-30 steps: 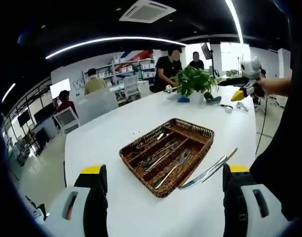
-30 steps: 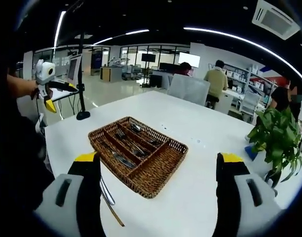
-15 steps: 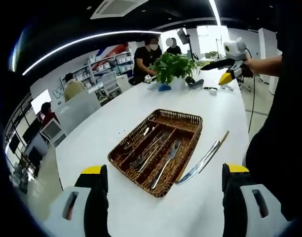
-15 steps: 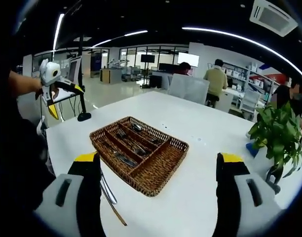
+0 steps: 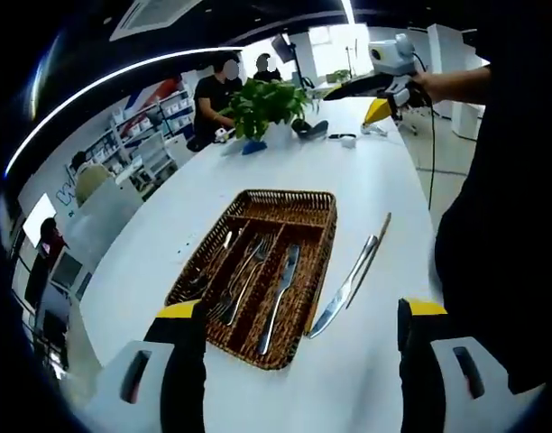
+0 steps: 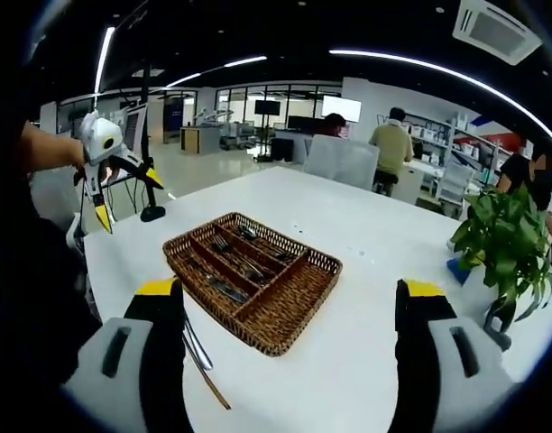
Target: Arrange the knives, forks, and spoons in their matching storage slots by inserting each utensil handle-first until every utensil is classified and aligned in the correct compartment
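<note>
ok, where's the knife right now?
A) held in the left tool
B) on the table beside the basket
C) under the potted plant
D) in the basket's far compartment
B: in the left gripper view the knife lies flat on the white table just outside the wicker basket wall, while the left tool stands open and empty.

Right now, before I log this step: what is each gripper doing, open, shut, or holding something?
Left gripper: open, holding nothing, above the table short of the wicker tray.
Right gripper: open, holding nothing; the knife lies on the table by its left jaw.
</note>
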{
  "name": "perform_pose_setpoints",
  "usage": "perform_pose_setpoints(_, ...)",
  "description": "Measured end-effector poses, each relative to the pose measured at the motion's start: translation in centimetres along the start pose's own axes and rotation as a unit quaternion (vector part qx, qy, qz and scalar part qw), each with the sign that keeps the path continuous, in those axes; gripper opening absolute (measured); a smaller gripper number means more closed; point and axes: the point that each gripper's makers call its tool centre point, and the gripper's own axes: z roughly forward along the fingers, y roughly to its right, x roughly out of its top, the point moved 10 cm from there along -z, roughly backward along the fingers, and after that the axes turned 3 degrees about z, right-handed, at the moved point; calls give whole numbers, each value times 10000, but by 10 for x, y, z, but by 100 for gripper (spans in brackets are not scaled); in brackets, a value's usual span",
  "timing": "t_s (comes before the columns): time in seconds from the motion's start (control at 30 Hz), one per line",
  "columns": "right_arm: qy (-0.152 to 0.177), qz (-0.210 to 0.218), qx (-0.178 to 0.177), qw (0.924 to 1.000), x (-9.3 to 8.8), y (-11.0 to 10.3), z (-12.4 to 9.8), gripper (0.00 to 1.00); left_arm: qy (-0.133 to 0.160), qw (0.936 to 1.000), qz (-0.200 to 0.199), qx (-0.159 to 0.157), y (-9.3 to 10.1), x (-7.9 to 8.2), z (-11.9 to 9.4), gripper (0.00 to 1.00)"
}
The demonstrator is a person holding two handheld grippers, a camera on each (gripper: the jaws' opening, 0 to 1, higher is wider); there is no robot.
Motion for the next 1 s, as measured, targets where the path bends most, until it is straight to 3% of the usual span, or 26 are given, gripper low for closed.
perform_pose_setpoints(0.3, -49, 40, -21, 10000, -5, 2, -4, 100, -390, 9967, 420, -576, 7, -3, 25, 79)
perform_pose_setpoints(0.4, -58, 75, -13, 10000, -5, 3, -4, 100, -625, 9917, 754, -832, 13, -5, 38, 75)
perform_pose_setpoints(0.6, -69, 142, 28, 9999, -7, 1, -5, 100, -763, 9867, 958, -1071, 21, -9, 58, 67)
perform_pose_setpoints(1.0, -423, -29, 494, 9979, -16, -11, -7, 100, -1074, 9695, 1552, -1564, 33, -17, 85, 63)
